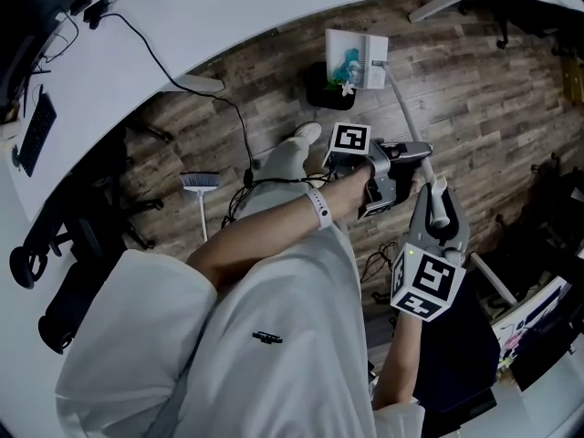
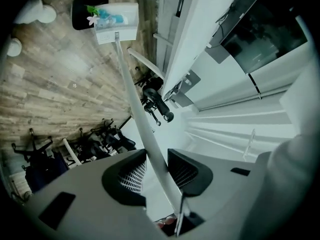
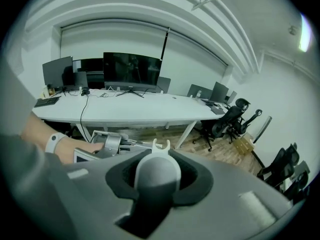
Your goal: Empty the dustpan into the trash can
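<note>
Long-handled white plastic dustpan [image 1: 358,57] at 12 o'clock, tipped over round black trash can [image 1: 318,88], likely to shed litter. Right gripper [image 1: 440,199] clenched on white pole handle [image 2: 132,99] top, steering. Left gripper [image 1: 422,153] released, jaws loosely flanking handle as guide.

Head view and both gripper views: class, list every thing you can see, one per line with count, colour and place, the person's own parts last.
dustpan: one, white, teal and white scraps inside, over the trash can
trash can: one, black, on the wood floor
dustpan handle: one, white, running from the dustpan to both grippers
broom: one, pale, on the floor by the desk
desk: one, white, top left
keyboard: one, black, on the desk
office chairs: several, black, beside the desk
shirt: one, white, on the person
left gripper: grey, jaws around the handle, gap showing
right gripper: grey, closed on the handle's end
</note>
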